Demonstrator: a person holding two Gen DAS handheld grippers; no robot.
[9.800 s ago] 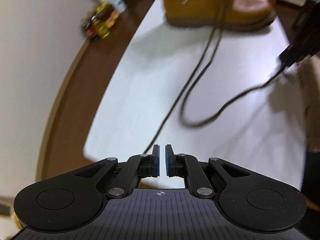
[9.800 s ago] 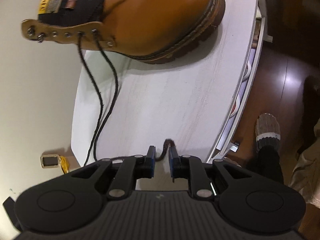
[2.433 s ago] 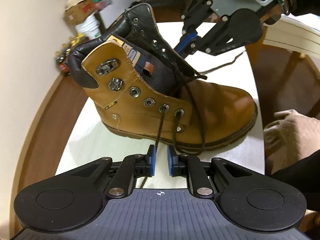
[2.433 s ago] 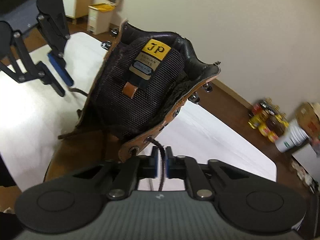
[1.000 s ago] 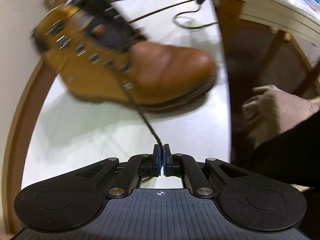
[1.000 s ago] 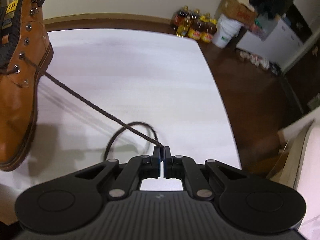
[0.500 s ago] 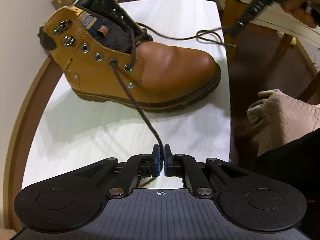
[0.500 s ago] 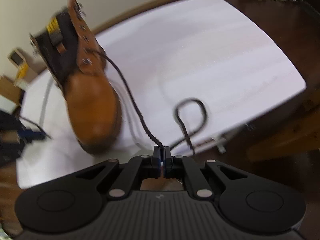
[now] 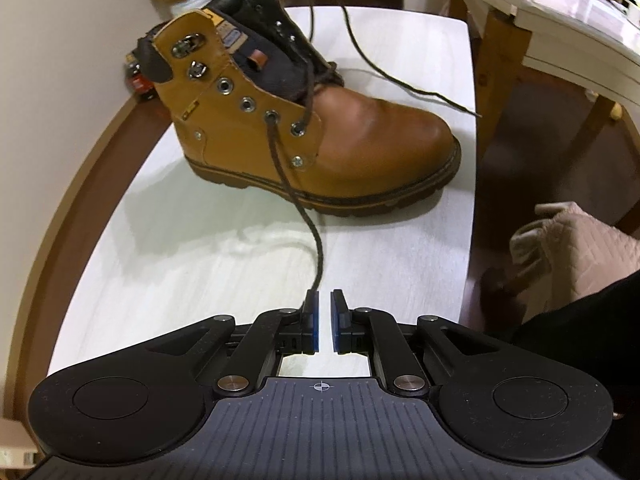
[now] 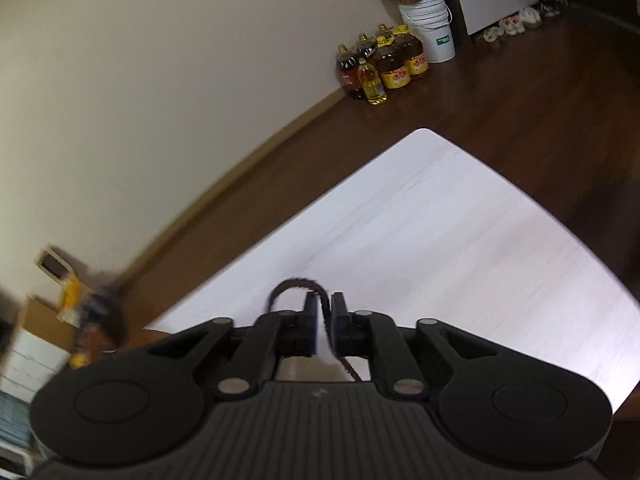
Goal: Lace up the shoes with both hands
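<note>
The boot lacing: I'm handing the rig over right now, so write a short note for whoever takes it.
Left claw: jaws apart, lace end beside its left pad, not clamped.
Right claw: jaws opening, the other lace loops between them.
Boot stands upright on the white table.
Done: lace runs through the lowest eyelets.
Left: upper eyelets and hooks are empty; regrip both ends, continue upward, tie.

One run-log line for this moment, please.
stage: lacing boot | left gripper: open, lace reaching one finger | right gripper: jaws opening, lace between them | boot upright on table
</note>
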